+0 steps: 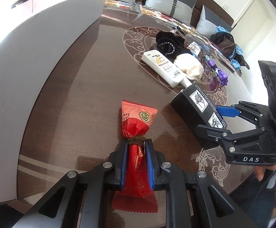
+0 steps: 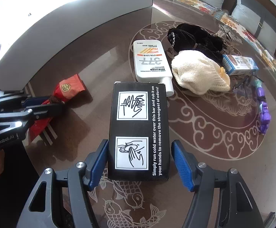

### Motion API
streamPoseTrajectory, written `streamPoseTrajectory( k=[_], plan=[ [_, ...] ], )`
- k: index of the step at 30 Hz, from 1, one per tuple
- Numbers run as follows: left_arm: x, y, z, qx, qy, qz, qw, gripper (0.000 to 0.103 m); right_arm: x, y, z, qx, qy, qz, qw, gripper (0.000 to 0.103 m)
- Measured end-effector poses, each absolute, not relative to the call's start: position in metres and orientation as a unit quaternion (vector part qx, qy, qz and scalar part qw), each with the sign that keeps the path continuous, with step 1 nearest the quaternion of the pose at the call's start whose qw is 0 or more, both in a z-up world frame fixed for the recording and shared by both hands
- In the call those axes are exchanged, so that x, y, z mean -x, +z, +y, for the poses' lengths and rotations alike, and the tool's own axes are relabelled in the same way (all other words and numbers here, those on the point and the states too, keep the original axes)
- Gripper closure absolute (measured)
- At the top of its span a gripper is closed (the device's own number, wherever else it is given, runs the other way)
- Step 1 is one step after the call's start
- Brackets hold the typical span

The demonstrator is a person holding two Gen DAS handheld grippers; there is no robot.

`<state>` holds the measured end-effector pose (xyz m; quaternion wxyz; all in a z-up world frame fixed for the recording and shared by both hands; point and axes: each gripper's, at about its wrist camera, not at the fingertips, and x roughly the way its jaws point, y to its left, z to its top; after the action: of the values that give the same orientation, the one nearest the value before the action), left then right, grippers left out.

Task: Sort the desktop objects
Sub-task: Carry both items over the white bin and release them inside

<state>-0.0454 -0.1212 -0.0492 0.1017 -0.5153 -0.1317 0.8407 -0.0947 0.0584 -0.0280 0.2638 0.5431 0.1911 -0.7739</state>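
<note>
A red snack packet, tied with a brown cord, lies on the dark patterned table. My left gripper is shut on its lower half, just below the cord; the right wrist view shows this left gripper on the packet. A black box with white hand-washing pictures lies flat between the fingers of my right gripper. The left pad sits at the box's edge and the right pad stands a little off it. The left wrist view shows the right gripper straddling the box.
Beyond the box lie a white sunscreen bottle, a cream knitted cloth, a black velvet scrunchie, a blue-white carton, glasses and a purple toy. A white panel borders the table's left. A cushioned sofa stands behind.
</note>
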Motion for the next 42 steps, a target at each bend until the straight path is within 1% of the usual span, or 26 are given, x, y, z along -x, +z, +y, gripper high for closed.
streamPoseTrajectory(
  k=[2,3,7,13,18,22,25,28,32,36,37,38,39,40,41,42],
  plan=[
    [0.044,-0.049,-0.124,0.515,0.84,-0.136,0.101,0.086,0.102,-0.028,0.056,-0.541,-0.779,0.171,0.266,0.037],
    [0.043,-0.048,-0.124,0.514,0.841,-0.137,0.101,0.086,0.103,-0.028,0.055,-0.541,-0.779,0.174,0.265,0.043],
    [0.039,-0.037,-0.131,0.495,0.851,-0.144,0.103,0.086,0.099,-0.022,0.051,-0.545,-0.776,0.179,0.262,0.044],
    [0.021,0.011,-0.145,0.439,0.875,-0.162,0.122,0.086,0.089,0.026,0.06,-0.518,-0.799,0.139,0.272,0.044],
    [0.019,0.075,-0.207,0.382,0.899,-0.192,0.095,0.086,0.1,0.074,0.03,-0.493,-0.807,0.114,0.304,0.044],
    [0.036,0.102,-0.279,0.372,0.911,-0.178,0.021,0.086,0.112,0.11,-0.034,-0.463,-0.812,0.089,0.344,0.044],
    [0.05,0.096,-0.329,0.393,0.903,-0.172,-0.034,0.086,0.112,0.128,-0.095,-0.44,-0.809,0.073,0.383,0.044],
    [0.062,0.074,-0.361,0.423,0.888,-0.163,-0.077,0.086,0.109,0.131,-0.155,-0.429,-0.801,0.065,0.413,0.044],
    [0.068,0.038,-0.38,0.464,0.865,-0.161,-0.098,0.086,0.099,0.111,-0.219,-0.438,-0.789,0.092,0.421,0.044],
    [0.068,0.014,-0.389,0.492,0.846,-0.172,-0.112,0.085,0.09,0.078,-0.247,-0.458,-0.78,0.128,0.408,0.043],
    [0.066,0.009,-0.389,0.498,0.842,-0.174,-0.114,0.079,0.089,0.071,-0.249,-0.465,-0.776,0.135,0.404,0.043],
    [0.065,0.007,-0.39,0.503,0.838,-0.176,-0.116,0.07,0.088,0.064,-0.252,-0.471,-0.774,0.139,0.399,0.042],
    [0.063,0.007,-0.389,0.501,0.841,-0.174,-0.11,0.064,0.089,0.059,-0.251,-0.474,-0.775,0.139,0.394,0.04],
    [0.063,0.009,-0.387,0.498,0.844,-0.167,-0.107,0.05,0.09,0.058,-0.249,-0.475,-0.777,0.136,0.39,0.037],
    [0.062,0.014,-0.385,0.494,0.848,-0.159,-0.109,0.042,0.09,0.06,-0.243,-0.472,-0.781,0.129,0.388,0.03],
    [0.061,0.019,-0.382,0.486,0.853,-0.15,-0.114,0.028,0.091,0.063,-0.238,-0.468,-0.786,0.121,0.387,0.025]
  ],
)
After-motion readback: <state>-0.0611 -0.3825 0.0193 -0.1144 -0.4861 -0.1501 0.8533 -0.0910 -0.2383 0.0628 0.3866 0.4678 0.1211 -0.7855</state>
